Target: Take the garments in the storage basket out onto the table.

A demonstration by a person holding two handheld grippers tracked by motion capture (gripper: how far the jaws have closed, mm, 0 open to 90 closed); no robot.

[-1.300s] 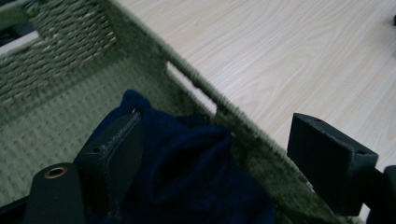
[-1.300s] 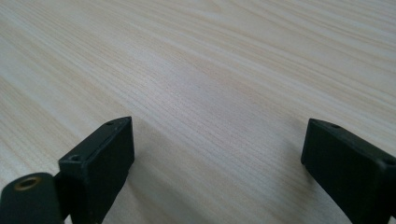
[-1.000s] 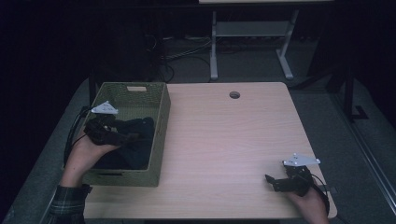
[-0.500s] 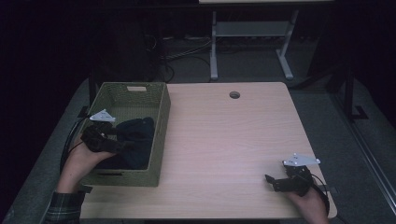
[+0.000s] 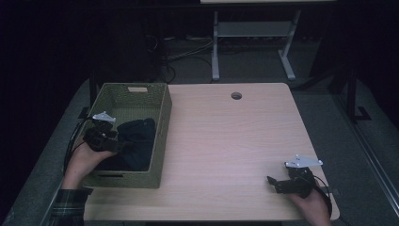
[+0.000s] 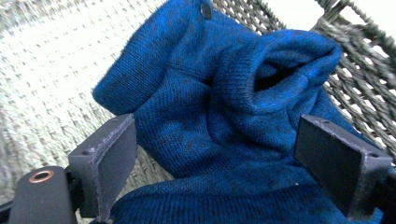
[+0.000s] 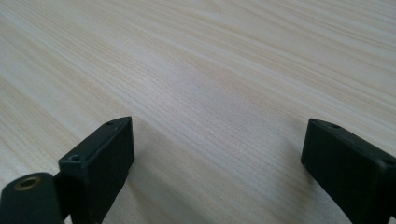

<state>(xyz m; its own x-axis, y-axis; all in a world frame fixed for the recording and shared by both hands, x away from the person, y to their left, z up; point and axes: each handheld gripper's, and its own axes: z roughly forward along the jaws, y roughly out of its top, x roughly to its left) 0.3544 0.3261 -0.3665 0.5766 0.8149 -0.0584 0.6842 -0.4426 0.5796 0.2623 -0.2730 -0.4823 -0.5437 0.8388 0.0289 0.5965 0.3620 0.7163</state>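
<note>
A dark blue knitted garment (image 5: 139, 141) lies bunched in the olive woven basket (image 5: 163, 134) at the table's left. In the left gripper view the blue knitted garment (image 6: 224, 88) sits between the two wide-apart jaws, with the basket's weave (image 6: 46, 70) behind it. My left gripper (image 5: 116, 143) reaches in over the basket's left wall and stands open around the cloth. Near the front right corner of the wooden table (image 5: 226, 141) my right gripper (image 5: 274, 182) rests low and open; its own view has my right gripper (image 7: 217, 135) holding nothing above bare tabletop (image 7: 210, 56).
A round cable hole (image 5: 236, 95) sits near the table's far edge. Beyond the table stands a white desk frame (image 5: 251, 42) with cables on the dark floor. The table's right edge is close to my right hand.
The left gripper has slid a little toward the person's side of the basket and lower onto the garment. The right gripper has stayed put.
</note>
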